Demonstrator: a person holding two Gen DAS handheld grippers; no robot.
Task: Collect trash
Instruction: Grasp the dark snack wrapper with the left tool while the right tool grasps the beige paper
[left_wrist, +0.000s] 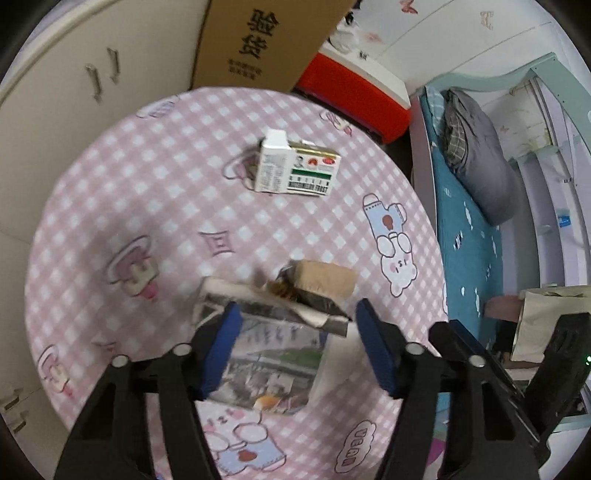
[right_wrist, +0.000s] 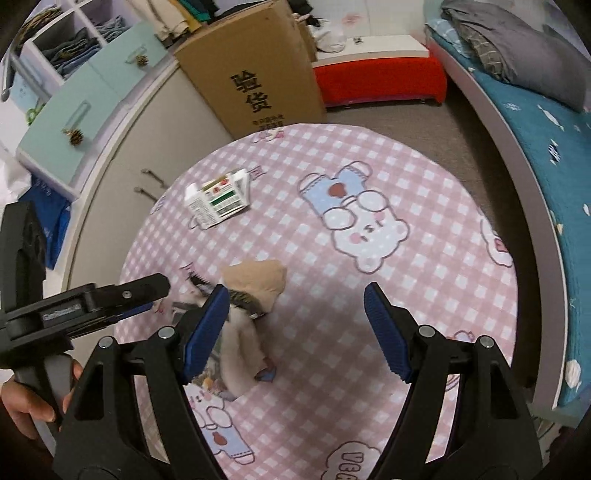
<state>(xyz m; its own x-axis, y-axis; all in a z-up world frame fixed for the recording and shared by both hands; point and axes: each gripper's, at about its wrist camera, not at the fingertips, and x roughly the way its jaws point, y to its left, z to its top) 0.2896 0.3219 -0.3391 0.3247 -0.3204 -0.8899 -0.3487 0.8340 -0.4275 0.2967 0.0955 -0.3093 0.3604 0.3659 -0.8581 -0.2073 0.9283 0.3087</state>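
On the round table with a pink checked cloth (left_wrist: 147, 192) lie two pieces of trash. A white and green small carton (left_wrist: 295, 168) lies on its side at the far part; it also shows in the right wrist view (right_wrist: 219, 199). A torn printed paper wrapper with a beige flap (left_wrist: 280, 332) lies near me, also seen in the right wrist view (right_wrist: 243, 325). My left gripper (left_wrist: 297, 347) is open, its jaws on either side of the wrapper. My right gripper (right_wrist: 295, 328) is open and empty, just right of the wrapper.
A tall cardboard box (right_wrist: 255, 66) and a red box (right_wrist: 380, 79) stand beyond the table. A cream cabinet (left_wrist: 55, 122) is at the left. A bed with a teal sheet (right_wrist: 546, 155) runs along the right. My other gripper's body (right_wrist: 74, 306) is at the left.
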